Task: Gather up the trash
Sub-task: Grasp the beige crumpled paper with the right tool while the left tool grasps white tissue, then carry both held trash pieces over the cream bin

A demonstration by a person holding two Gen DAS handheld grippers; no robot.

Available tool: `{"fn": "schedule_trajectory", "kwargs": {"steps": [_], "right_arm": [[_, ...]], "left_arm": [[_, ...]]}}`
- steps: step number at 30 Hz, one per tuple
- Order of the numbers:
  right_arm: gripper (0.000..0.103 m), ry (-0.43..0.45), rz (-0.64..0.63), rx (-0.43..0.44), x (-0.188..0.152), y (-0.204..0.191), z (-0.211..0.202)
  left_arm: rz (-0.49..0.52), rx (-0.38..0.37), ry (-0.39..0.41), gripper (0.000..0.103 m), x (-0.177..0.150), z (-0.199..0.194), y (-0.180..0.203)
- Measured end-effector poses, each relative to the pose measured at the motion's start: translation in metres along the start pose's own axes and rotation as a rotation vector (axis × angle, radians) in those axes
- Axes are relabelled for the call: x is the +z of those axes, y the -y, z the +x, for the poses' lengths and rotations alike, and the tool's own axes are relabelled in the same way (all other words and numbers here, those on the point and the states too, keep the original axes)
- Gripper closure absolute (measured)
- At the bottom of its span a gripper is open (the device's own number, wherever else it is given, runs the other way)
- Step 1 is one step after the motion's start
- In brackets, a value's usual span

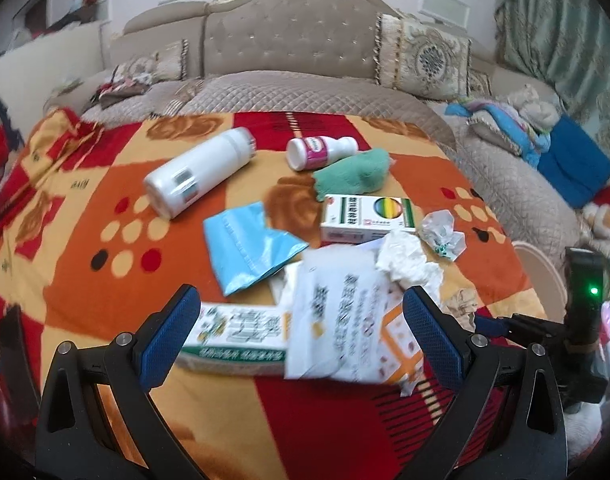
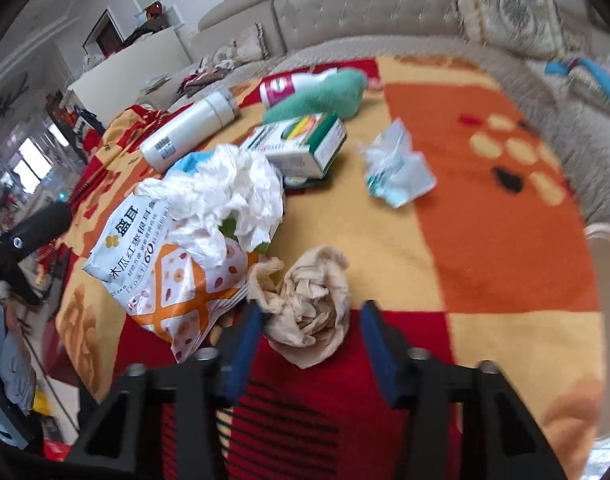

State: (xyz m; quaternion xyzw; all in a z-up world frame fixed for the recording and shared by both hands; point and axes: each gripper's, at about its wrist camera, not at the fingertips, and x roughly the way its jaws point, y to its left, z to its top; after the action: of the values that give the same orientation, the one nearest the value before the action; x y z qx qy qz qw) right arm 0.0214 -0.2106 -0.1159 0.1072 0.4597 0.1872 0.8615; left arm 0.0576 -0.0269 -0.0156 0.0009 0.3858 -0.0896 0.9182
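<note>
black tool [image 1: 297, 336], blue ribbed pads [image 1: 167, 344], silver screws

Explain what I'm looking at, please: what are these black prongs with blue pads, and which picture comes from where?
No robot arm here: a person carries a hand-held gripper in each hand, with a wide-angle camera looking along its two fingers. One picture is from the left gripper, the other from the right gripper.

Both look down on a patterned blanket strewn with litter: a tall white bottle, a small pink-labelled bottle, a green cloth, a medicine box, a blue pouch, white tissue and a snack bag.

The left fingers stand wide, holding nothing. The brown crumpled paper sits between the right fingers, but I see no firm clamp.
</note>
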Motion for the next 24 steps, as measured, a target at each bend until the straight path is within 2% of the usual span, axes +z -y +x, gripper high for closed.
{"fn": "schedule_trajectory", "kwargs": {"steps": [1,5,10,12,14,16,18,19,21,24], "right_arm": [[0.067,0.007,0.002,0.004,0.0,0.001,-0.002],[0.07,0.037,-0.026,-0.036,-0.002,0.003,-0.015],[0.071,0.079,0.037,-0.033,-0.002,0.027,-0.039],[0.071,0.088,0.051,-0.039,-0.002,0.034,-0.047],[0.071,0.097,0.063,-0.038,-0.004,0.038,-0.054],[0.071,0.107,0.071,-0.036,-0.006,0.041,-0.061],[0.071,0.119,0.071,-0.032,-0.008,0.044,-0.067],[0.071,0.126,0.072,-0.03,-0.009,0.043,-0.07],[0.071,0.139,0.074,-0.027,-0.01,0.046,-0.075],[0.071,0.158,0.074,-0.046,-0.01,0.049,-0.083]], "left_arm": [[0.017,-0.003,-0.004,0.002,0.004,0.003,0.006],[0.078,-0.014,-0.04,0.002,0.018,0.022,0.03],[0.189,0.003,-0.1,0.004,0.03,0.048,0.066],[0.246,0.01,-0.138,0.021,0.033,0.061,0.081],[0.292,0.032,-0.188,0.03,0.033,0.075,0.093],[0.329,0.05,-0.24,0.045,0.031,0.088,0.101],[0.338,0.052,-0.272,0.071,0.029,0.096,0.104],[0.335,0.046,-0.286,0.078,0.029,0.098,0.104],[0.325,0.022,-0.297,0.083,0.031,0.099,0.102],[0.304,-0.027,-0.27,0.084,0.037,0.087,0.105]]}}
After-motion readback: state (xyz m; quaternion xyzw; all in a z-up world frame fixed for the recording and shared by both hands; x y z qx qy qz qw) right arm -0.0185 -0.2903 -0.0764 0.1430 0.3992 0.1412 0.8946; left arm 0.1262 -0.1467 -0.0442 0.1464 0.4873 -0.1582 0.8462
